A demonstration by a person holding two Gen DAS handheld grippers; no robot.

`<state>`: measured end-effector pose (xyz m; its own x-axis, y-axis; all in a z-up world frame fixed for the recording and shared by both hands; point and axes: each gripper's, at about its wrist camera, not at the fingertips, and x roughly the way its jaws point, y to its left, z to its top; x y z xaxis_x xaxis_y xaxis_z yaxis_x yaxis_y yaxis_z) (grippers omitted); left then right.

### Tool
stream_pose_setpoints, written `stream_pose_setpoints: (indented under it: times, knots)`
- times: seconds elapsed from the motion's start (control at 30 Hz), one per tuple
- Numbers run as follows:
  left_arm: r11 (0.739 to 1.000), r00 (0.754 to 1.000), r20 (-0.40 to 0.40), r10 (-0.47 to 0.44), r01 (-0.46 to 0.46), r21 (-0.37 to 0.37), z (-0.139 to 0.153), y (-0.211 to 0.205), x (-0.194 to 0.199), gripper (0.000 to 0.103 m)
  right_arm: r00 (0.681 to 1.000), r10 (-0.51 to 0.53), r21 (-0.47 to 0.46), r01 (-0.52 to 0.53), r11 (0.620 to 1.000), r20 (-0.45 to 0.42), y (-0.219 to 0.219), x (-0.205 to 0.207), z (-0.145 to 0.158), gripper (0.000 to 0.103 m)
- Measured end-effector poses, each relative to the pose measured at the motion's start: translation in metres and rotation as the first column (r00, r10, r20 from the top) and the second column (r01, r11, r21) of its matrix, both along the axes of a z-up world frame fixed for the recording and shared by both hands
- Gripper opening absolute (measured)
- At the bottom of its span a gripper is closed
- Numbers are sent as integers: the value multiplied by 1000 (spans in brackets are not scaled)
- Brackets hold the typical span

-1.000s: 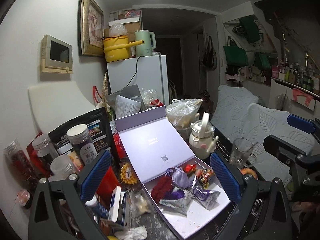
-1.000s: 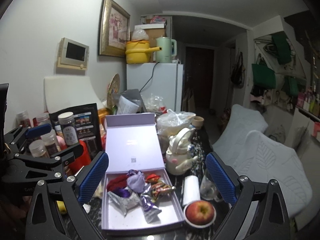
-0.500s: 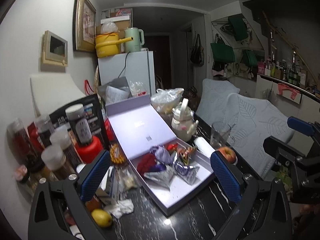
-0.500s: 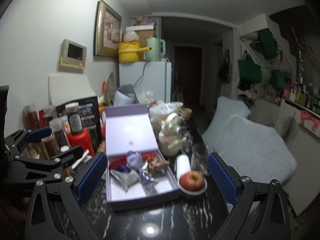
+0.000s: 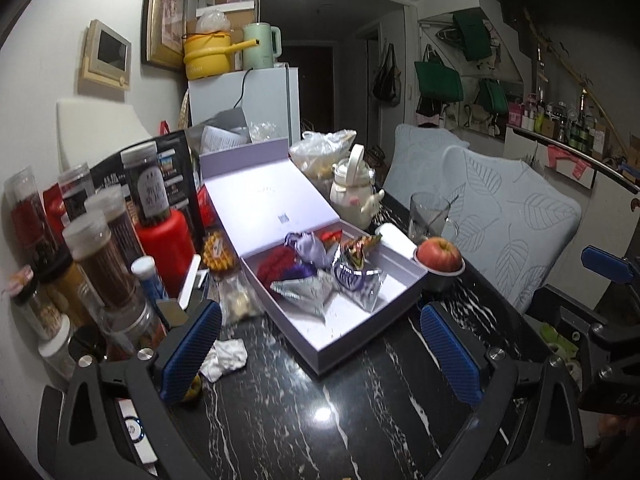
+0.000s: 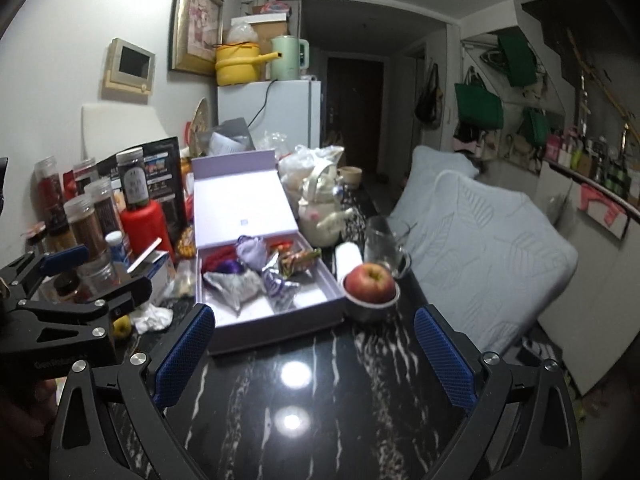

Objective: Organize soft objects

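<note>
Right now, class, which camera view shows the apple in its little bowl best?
The right wrist view: the apple sits near the middle, whole, with its bowl clear. The left wrist view shows the apple farther right and smaller, its bowl partly hidden by the box.

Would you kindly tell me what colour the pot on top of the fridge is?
The pot is yellow, clearest in the right wrist view.

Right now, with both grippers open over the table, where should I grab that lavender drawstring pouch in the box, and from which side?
Take the lavender pouch by its gathered neck at the top, coming down from above with the right gripper. It sits plump among the foil packets inside the walled box, so a sideways approach would likely hit the wall or its neighbours. The cinched top looks narrow enough to pinch.
</note>
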<state>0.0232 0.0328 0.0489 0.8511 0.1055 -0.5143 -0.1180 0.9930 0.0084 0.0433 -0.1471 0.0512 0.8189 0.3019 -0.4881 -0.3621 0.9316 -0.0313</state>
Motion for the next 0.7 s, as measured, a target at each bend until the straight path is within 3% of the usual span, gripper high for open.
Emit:
stream_pose_setpoints:
  times: [0.7]
  knots:
    - [1000, 999, -48, -16, 15, -10, -20, -8, -5, 102, 998, -9, 19, 10, 1000, -54, -8, -3, -23, 102]
